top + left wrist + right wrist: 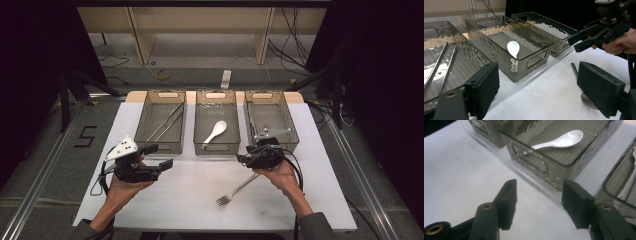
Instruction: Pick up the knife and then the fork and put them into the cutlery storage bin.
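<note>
A metal fork (235, 191) lies on the white table top (175, 195), tines toward the person; its handle (574, 70) runs behind the left gripper's right jaw. A white spoon (216, 131) (513, 48) (560, 141) rests in the middle clear bin (217, 148). My left gripper (161, 156) (541, 82) is open and empty, in front of the left bin (145, 112) and pointing right. My right gripper (245, 159) (539, 197) (577, 43) is open and empty, just above the fork's handle end, near the front of the middle bin.
Two thin metal rods (166, 122) (439, 67) lie in the left bin. The right bin (292, 125) holds a metal utensil (629, 183), mostly cut off. The three bins stand side by side along the back of the table.
</note>
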Demonstrator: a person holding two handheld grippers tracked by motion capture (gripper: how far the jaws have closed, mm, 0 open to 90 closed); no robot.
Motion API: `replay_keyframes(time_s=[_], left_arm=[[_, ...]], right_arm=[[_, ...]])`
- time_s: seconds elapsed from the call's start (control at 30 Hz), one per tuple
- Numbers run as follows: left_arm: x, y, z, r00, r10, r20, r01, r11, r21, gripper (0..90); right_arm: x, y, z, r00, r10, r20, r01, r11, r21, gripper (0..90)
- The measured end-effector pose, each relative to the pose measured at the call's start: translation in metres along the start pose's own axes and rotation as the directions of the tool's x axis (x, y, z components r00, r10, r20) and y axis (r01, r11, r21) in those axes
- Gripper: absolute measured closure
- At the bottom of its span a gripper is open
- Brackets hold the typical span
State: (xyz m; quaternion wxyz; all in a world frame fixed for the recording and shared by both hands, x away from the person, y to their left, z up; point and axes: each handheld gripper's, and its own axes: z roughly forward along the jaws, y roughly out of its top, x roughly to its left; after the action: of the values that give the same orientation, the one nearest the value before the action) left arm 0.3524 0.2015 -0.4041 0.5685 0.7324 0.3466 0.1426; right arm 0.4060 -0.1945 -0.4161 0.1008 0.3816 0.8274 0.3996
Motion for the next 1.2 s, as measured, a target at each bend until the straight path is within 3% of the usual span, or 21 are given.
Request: replay_keyframes(time_s=[0.37, 0.73, 1.2], left_arm=[[0.0, 0.0, 0.0, 1.0, 0.001, 0.001, -0.001, 1.0, 0.0, 17.7], [-0.001, 0.0, 0.0, 1.0, 0.003, 0.002, -0.003, 1.0, -0.001, 17.7], [0.0, 0.0, 0.0, 1.0, 0.004, 0.001, -0.004, 1.0, 0.0, 17.7]], right_arm=[[-0.003, -0.012, 0.008, 0.9997, -0.022, 0.005, 0.022, 0.998, 0.063, 69.8], [-0.005, -0.024, 0.025, 0.9969, -0.064, 0.046, 0.055, 0.984, 0.172, 88.8], [-0.017, -0.038, 0.033, 0.9967, -0.05, 0.064, 0.029, 0.956, 0.292, 90.0]])
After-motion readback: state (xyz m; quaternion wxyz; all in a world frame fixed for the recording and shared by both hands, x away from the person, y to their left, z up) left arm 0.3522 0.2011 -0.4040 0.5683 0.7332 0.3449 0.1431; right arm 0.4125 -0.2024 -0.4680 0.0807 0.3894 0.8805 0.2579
